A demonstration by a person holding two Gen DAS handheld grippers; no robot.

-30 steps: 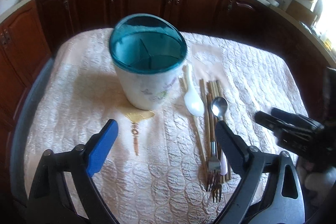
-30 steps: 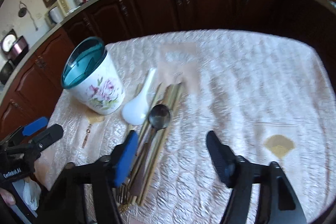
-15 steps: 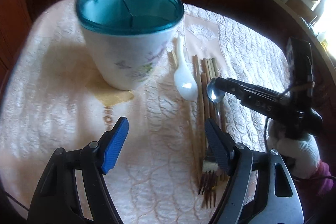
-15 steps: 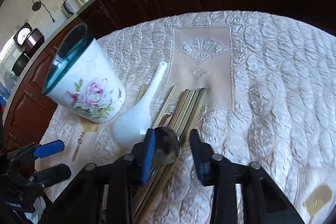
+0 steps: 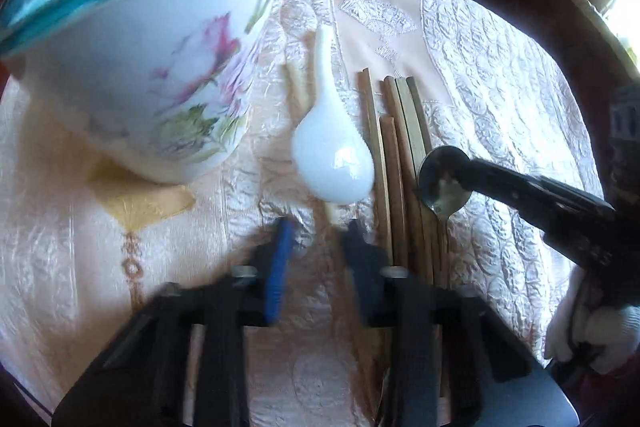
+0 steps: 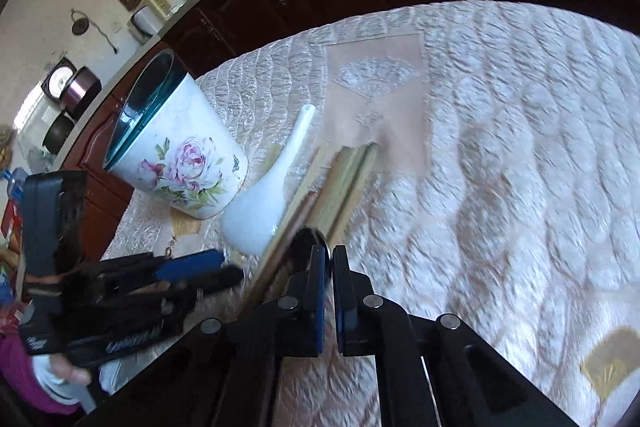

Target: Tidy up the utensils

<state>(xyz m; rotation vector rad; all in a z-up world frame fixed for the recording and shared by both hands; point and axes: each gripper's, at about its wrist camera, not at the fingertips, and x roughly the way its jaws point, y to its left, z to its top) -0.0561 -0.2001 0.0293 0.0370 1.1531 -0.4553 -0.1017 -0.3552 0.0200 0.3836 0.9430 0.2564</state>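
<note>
Left gripper [image 5: 316,227] closed, empty, beside white spoon [image 5: 332,163]; right gripper [image 6: 331,253] clamps metal spoon [image 5: 442,183]; holder [image 6: 180,155] near.

That white soup spoon [image 5: 334,165] looks like glossy ceramic, chopsticks [image 5: 400,147] are matt wood or bamboo. Tablecloth [image 6: 500,147] is shiny quilted fabric, holder [image 6: 180,163] has a smooth floral body.
</note>
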